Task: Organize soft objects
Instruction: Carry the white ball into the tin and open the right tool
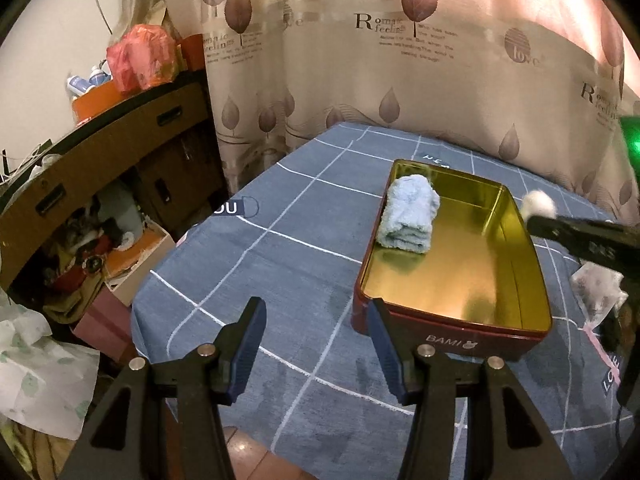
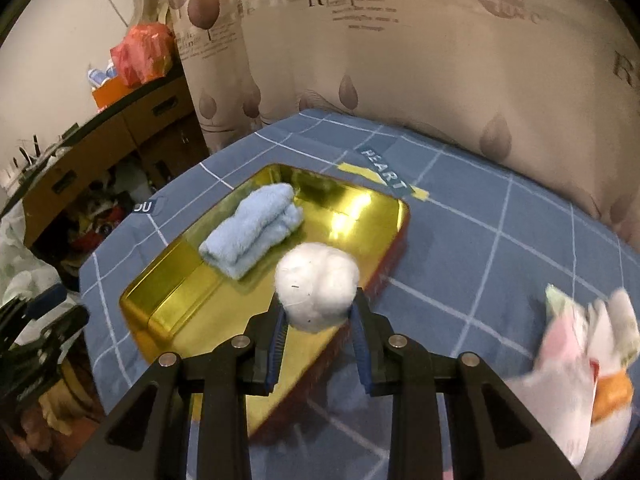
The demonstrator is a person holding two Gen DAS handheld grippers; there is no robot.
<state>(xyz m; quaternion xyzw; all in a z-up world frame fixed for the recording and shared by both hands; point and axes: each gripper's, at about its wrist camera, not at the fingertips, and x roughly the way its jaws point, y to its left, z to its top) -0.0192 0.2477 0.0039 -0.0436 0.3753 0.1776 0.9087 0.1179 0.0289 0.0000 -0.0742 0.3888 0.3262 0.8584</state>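
A red tin with a gold inside (image 1: 516, 280) (image 2: 168, 300) stands on the blue checked cloth. A folded light blue towel (image 1: 410, 212) (image 2: 252, 234) lies in one end of it. My right gripper (image 2: 318, 314) is shut on a white cotton ball (image 2: 318, 286) and holds it above the tin's near rim. In the left wrist view the ball (image 1: 538, 202) shows at the tip of the right gripper, over the tin's right wall. My left gripper (image 1: 316, 316) is open and empty, just left of the tin's near corner.
A crumpled white and pink bag with an orange part (image 2: 580, 364) (image 1: 596, 292) lies on the cloth right of the tin. A curtain (image 1: 400, 60) hangs behind the table. Cardboard boxes and clutter (image 1: 100, 184) stand to the left, beyond the table edge.
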